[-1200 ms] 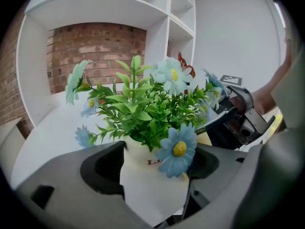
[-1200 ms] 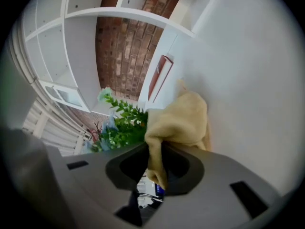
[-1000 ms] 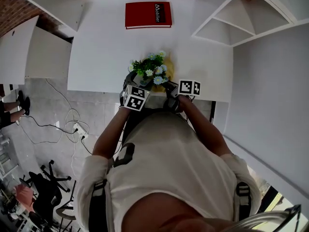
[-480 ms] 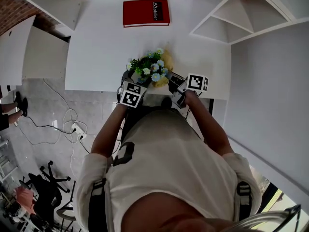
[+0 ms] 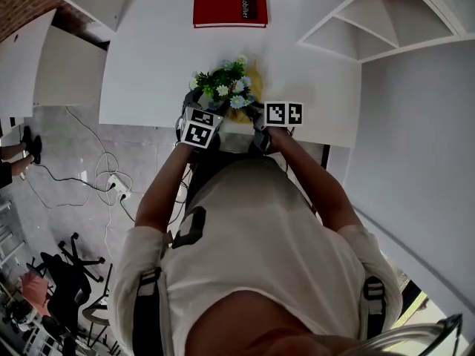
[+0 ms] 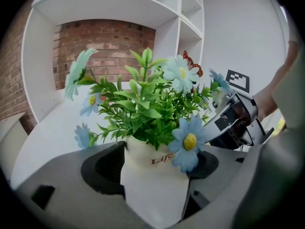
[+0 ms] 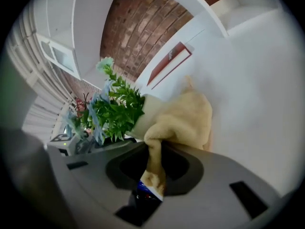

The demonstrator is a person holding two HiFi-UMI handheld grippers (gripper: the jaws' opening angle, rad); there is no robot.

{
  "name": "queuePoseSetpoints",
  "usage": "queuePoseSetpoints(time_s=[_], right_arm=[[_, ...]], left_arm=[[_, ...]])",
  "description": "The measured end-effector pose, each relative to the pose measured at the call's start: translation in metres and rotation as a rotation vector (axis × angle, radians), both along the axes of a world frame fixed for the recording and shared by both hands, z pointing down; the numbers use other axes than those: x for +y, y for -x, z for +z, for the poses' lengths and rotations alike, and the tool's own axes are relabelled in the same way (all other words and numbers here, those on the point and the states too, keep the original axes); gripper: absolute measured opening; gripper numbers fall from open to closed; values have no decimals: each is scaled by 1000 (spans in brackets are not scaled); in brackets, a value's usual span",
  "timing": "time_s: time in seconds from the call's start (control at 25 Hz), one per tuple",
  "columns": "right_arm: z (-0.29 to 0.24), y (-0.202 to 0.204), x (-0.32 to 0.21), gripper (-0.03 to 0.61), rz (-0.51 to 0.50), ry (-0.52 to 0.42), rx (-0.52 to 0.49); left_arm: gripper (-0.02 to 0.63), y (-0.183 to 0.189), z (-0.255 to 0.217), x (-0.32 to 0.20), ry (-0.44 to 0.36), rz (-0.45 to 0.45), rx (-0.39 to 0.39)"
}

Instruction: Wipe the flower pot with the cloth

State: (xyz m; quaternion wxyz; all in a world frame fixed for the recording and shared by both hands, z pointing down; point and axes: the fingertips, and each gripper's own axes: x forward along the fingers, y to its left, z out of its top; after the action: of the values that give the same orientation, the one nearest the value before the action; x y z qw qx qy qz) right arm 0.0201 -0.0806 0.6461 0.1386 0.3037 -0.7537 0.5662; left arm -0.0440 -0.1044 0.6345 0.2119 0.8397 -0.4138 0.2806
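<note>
A white flower pot (image 6: 153,178) with green leaves and pale blue flowers (image 5: 221,87) stands near the front edge of the white table (image 5: 148,65). My left gripper (image 6: 155,162) is shut on the pot, one jaw on each side of it. In the head view my left gripper (image 5: 199,128) sits at the pot's near left. My right gripper (image 7: 157,162) is shut on a yellow cloth (image 7: 185,118), which bunches up against the side of the pot (image 7: 144,110). Seen from the head, my right gripper (image 5: 260,121) is at the pot's near right, with the cloth (image 5: 255,87) behind it.
A red book (image 5: 229,7) lies at the table's far side. White shelves (image 5: 371,28) stand to the right, with a brick wall behind. Cables and a power strip (image 5: 111,188) lie on the floor to the left. The right gripper (image 6: 236,120) shows beside the plant in the left gripper view.
My right gripper swung out to the right with the cloth, then came back in against the pot. The left gripper has kept its hold on the pot.
</note>
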Motion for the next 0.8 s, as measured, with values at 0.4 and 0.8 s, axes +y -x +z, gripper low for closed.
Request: queuePoseSetpoints(time_s=[0.4, 0.8], right_arm=[[-9, -21, -10, 84, -9, 30, -5], [-33, -15, -35, 84, -18, -50, -41]], left_arm=[[357, 2, 1, -1, -2, -13, 1], [357, 0, -5, -2, -6, -35, 6]])
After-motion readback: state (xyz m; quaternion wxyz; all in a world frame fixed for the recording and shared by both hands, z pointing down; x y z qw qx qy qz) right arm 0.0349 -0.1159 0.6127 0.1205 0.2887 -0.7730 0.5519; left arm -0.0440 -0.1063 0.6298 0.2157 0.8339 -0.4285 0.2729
